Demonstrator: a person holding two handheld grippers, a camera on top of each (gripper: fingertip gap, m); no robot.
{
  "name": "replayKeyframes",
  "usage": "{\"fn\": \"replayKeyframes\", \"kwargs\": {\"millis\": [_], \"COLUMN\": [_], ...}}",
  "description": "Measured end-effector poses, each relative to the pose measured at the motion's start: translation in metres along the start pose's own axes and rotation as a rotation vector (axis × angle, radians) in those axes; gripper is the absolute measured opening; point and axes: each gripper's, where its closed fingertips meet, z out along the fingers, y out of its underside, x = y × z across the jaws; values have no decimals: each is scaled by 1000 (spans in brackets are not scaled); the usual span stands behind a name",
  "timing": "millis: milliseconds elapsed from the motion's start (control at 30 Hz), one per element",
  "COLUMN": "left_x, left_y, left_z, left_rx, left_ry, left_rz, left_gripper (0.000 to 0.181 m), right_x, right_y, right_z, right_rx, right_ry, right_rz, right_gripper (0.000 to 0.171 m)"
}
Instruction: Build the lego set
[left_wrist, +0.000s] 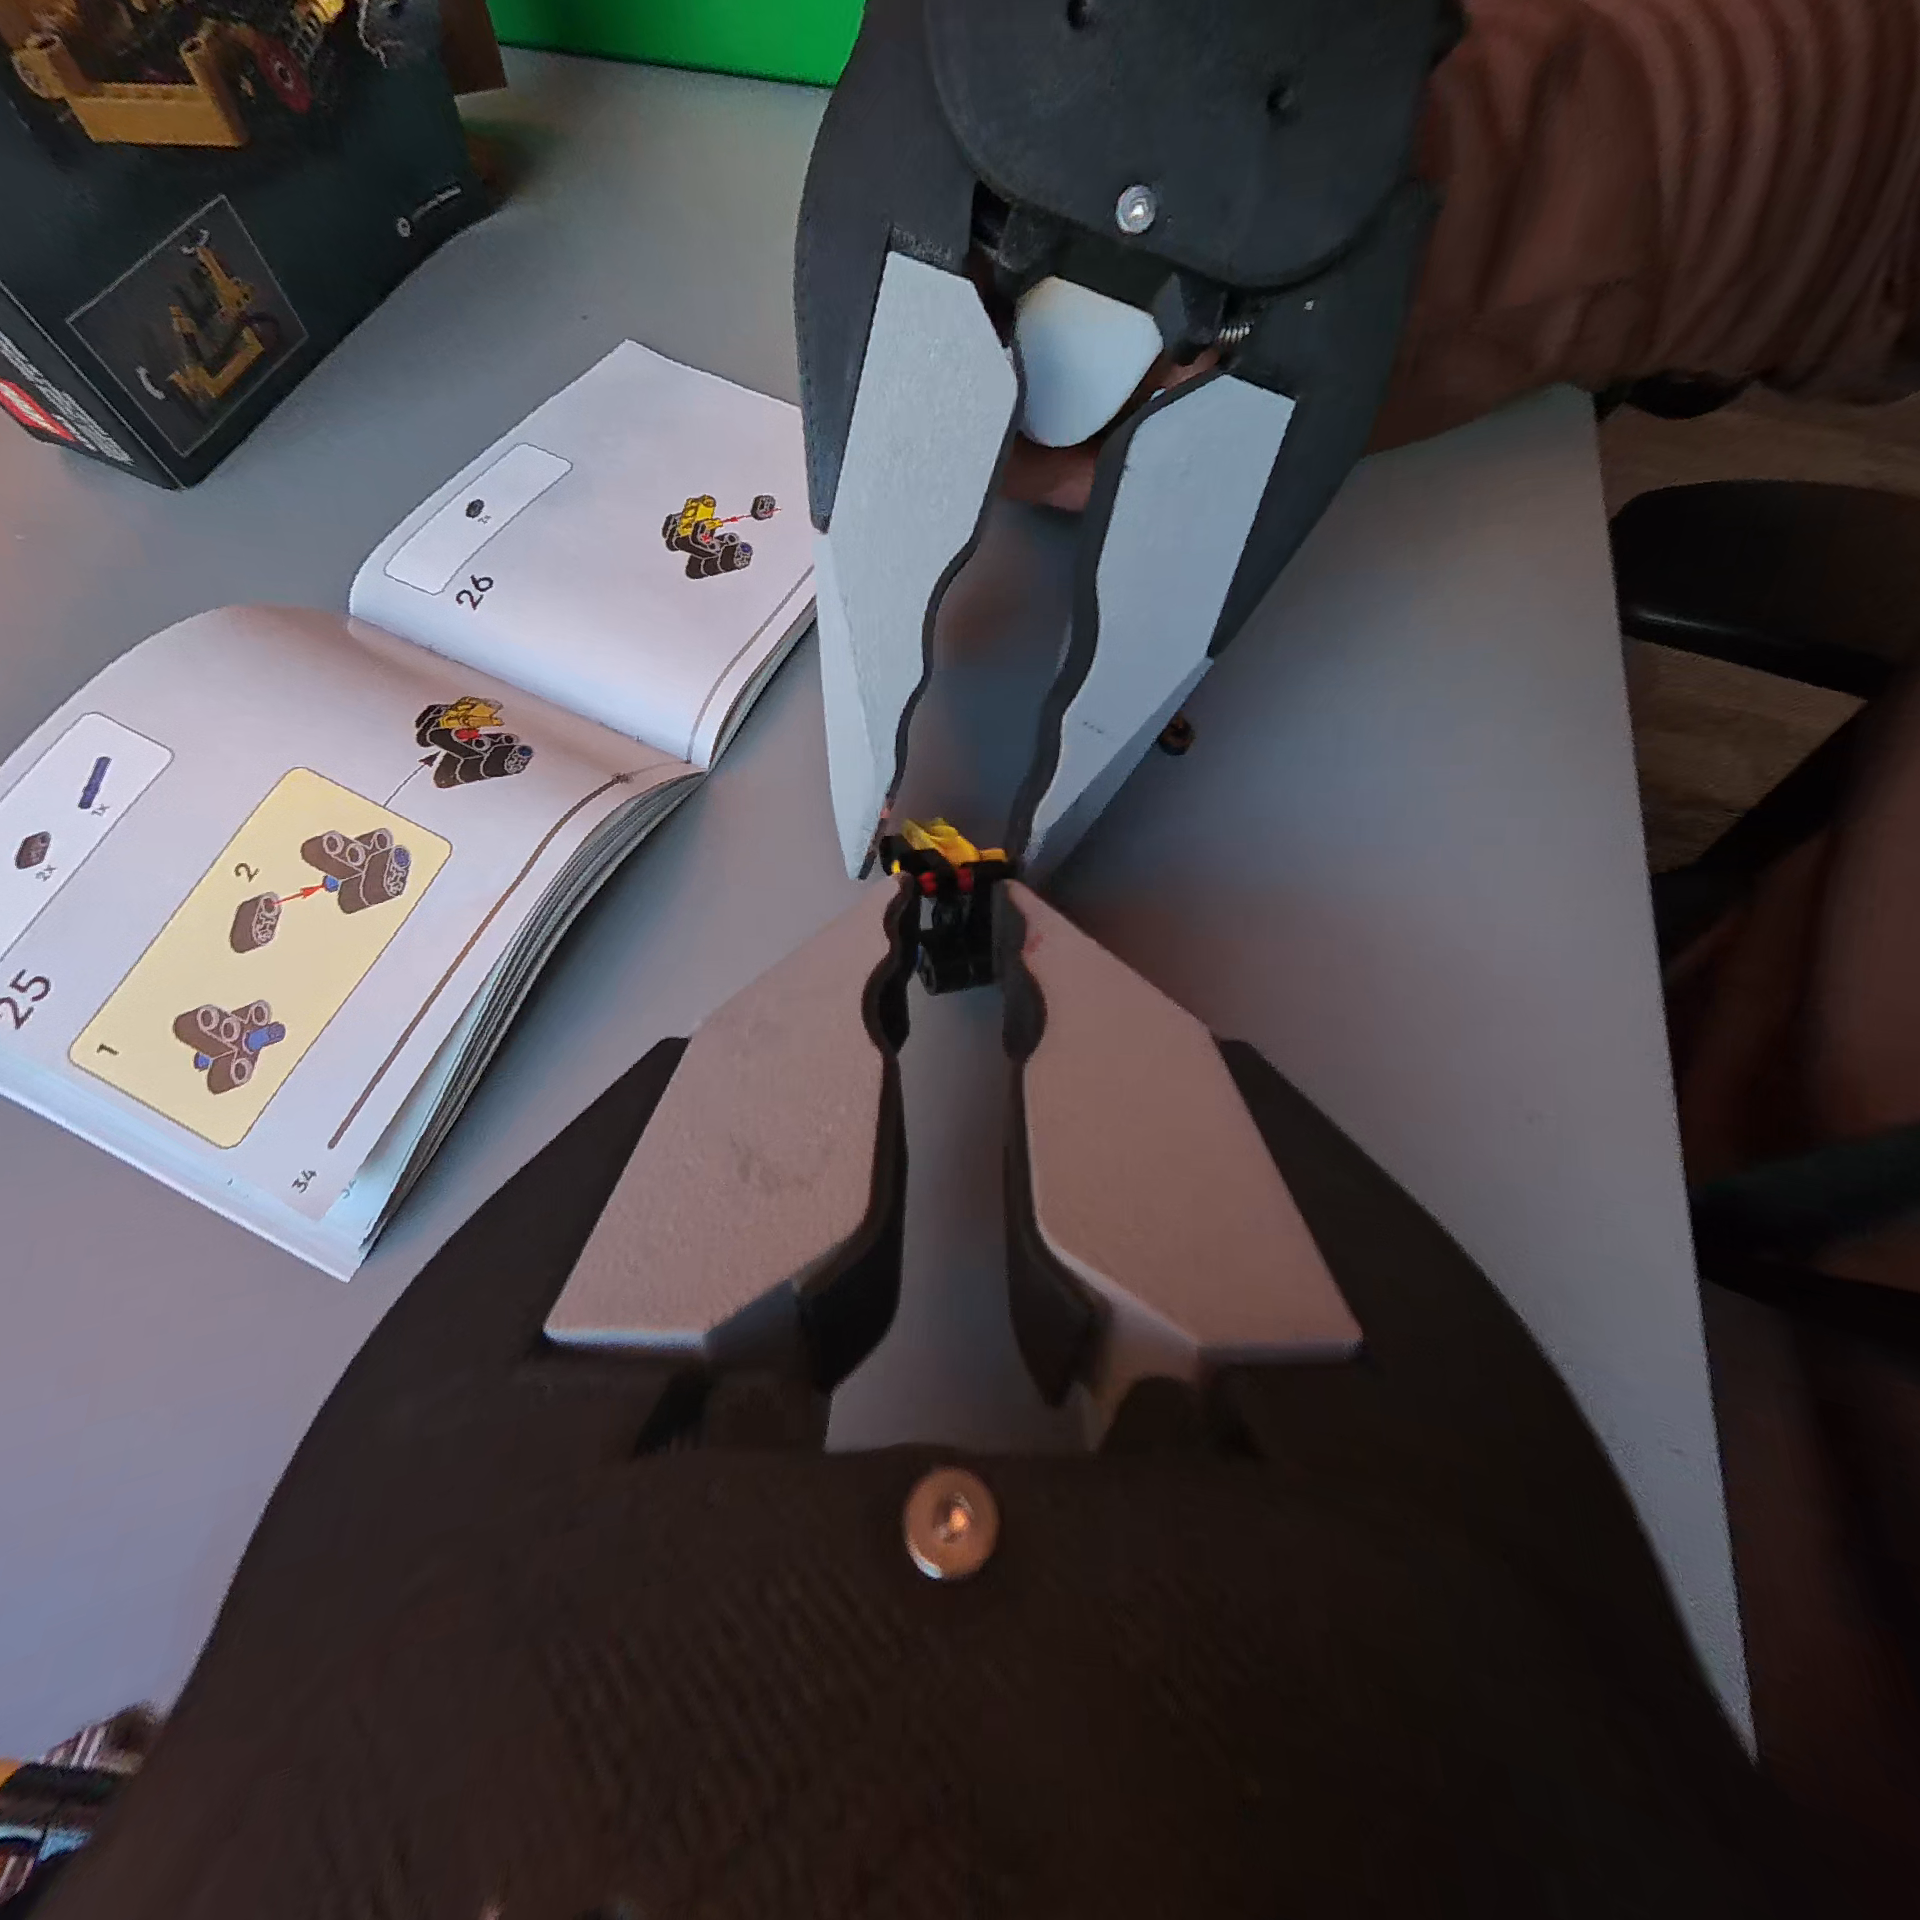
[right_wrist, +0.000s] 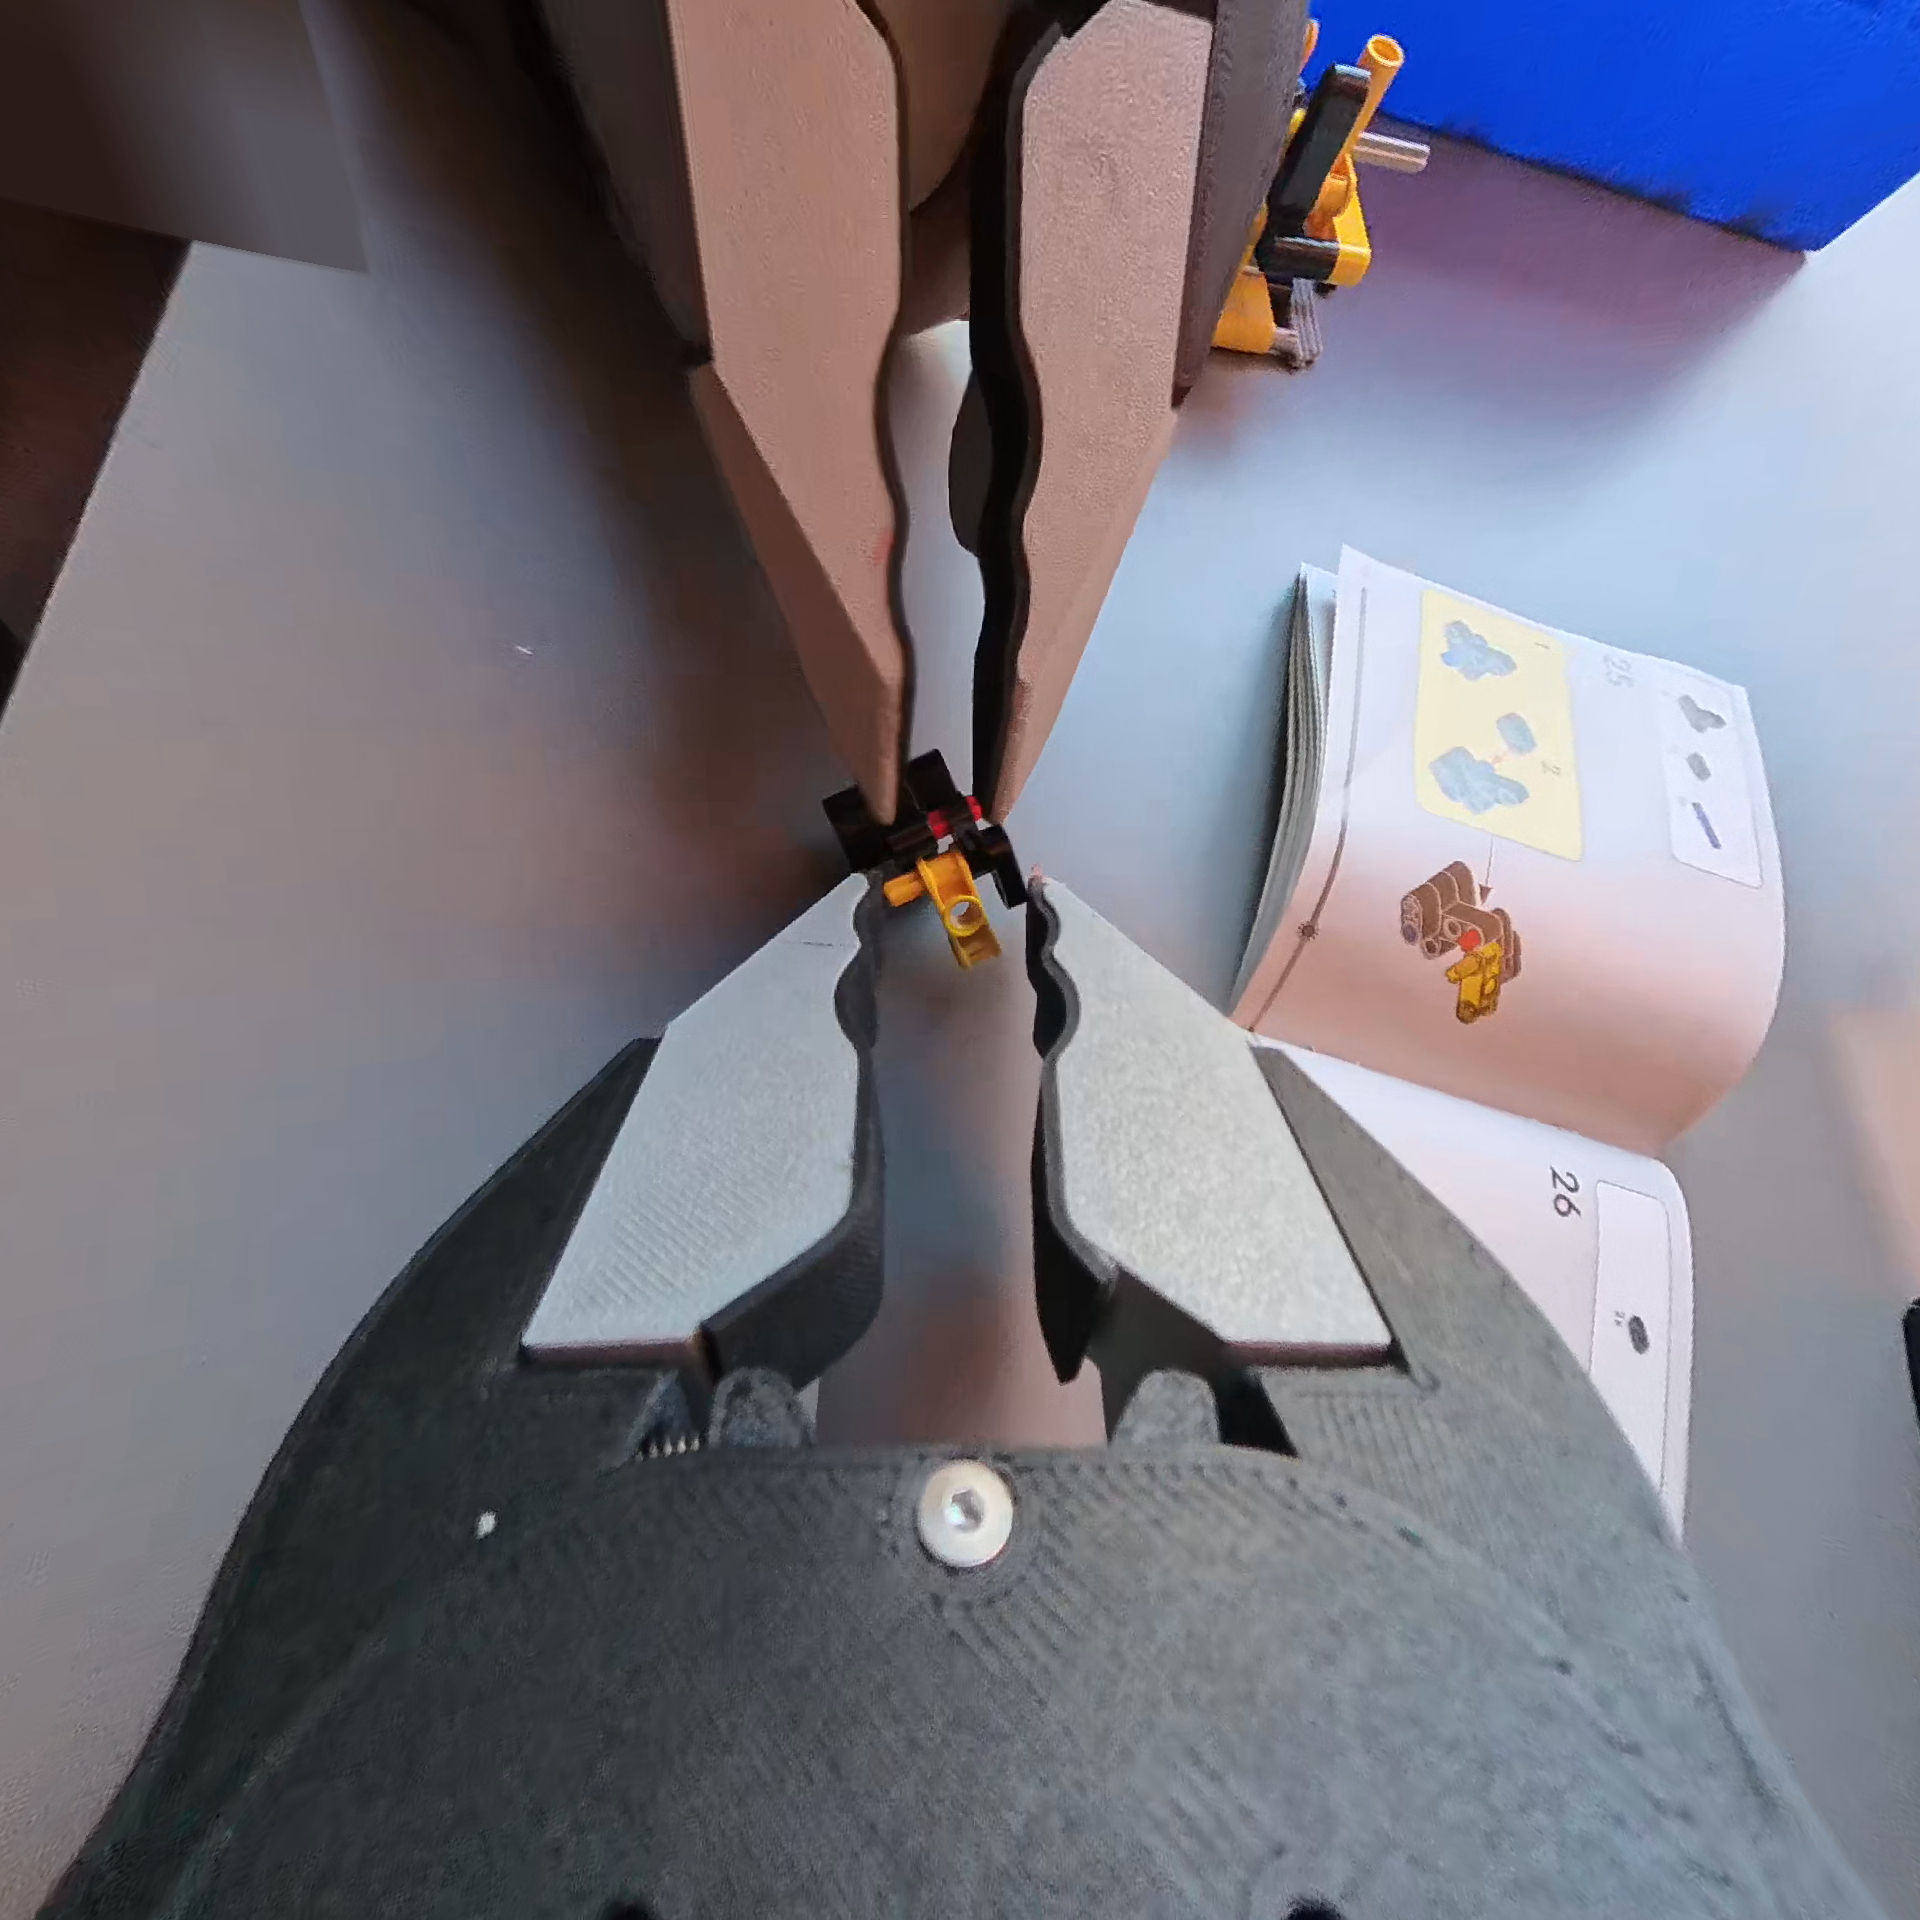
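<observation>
A small lego assembly (left_wrist: 948, 914) of black pieces, red pins and a yellow piece is held above the grey table (left_wrist: 1351, 935) between both grippers, which meet tip to tip. My left gripper (left_wrist: 951, 909) is shut on its black end. My right gripper (right_wrist: 951, 894) is shut on its yellow end (right_wrist: 961, 904). In the left wrist view the right gripper (left_wrist: 943, 857) comes in from the top. In the right wrist view the left gripper (right_wrist: 940, 800) comes in from the top, pinching the black pieces (right_wrist: 914, 805).
An open instruction booklet (left_wrist: 343, 894) lies left of the grippers; it also shows in the right wrist view (right_wrist: 1507, 883). The lego box (left_wrist: 208, 260) stands at the far left. A partly built yellow model (right_wrist: 1299, 208) and a blue object (right_wrist: 1662, 94) sit behind the left gripper. The table edge (left_wrist: 1652, 1039) runs close on the right. Left and right tips are no more than a few centimetres apart. The blue object (right_wrist: 1662, 94) is about equally far from each gripper, around 35 centimetres.
</observation>
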Motion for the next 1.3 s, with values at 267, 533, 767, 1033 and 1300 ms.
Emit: {"fn": "replayKeyframes", "kwargs": {"millis": [267,533,767,1033,1300], "left_x": [-4,-2,3,-5,5], "left_y": [-1,-1,-3,5,-3], "left_z": [-1,-2,-2,2,-5], "left_rx": [4,9,25,-38,34], "left_ry": [-48,-52,-35,-128,-61], "left_rz": [60,94,117,200,204], "left_gripper": [0,0,6,0,9], "right_x": [0,-2,0,-7,-5], "right_y": [0,-1,1,-1,0], "right_z": [2,2,2,3,3], "right_rx": [-16,-11,-25,-28,-34], "right_ry": [0,-40,-17,-23,-21], "right_rz": [46,108,84,31,50], "right_gripper": [24,24,24,24,24]}}
